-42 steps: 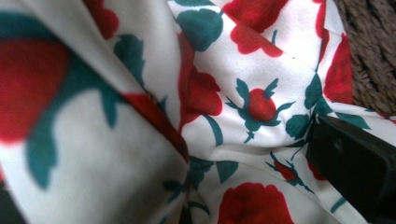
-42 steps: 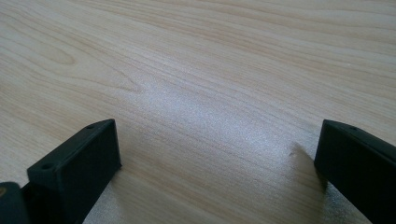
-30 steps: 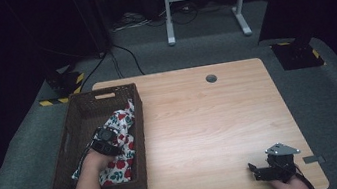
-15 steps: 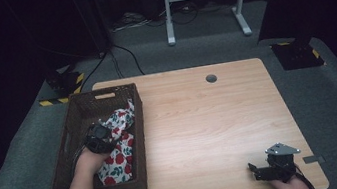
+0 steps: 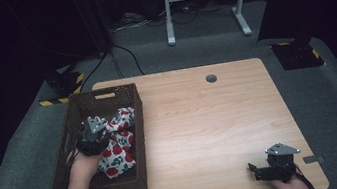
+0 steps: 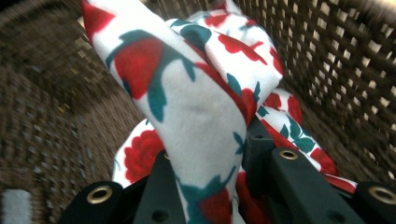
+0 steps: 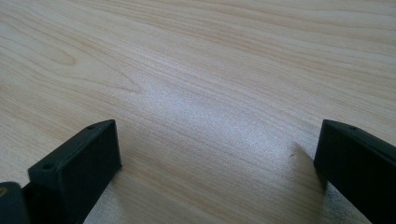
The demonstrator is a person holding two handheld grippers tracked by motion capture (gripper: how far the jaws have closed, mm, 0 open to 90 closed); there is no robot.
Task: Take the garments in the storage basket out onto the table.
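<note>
From the high view, a dark woven basket is seen at the left edge of the wooden desk, and a white cloth printed with red flowers is bunched inside it. The left gripper is held down in the basket, right over the cloth, with the forearm brought in from the bottom edge and angled up and slightly right. Near the desk's front right corner the right gripper is rested low, pointed left, well apart from the basket.

In the left gripper view the grasp itself is made plain: a fold of the cloth is pinched between the two black fingers, clenched tight on it, and the cloth is draped upward ahead of them. The wicker walls of the basket are seen on both sides, slightly blurred.

In the right gripper view the fingers are spread wide, released, with nothing grasped; bare wood grain of the desk is shown between and beyond them.
</note>
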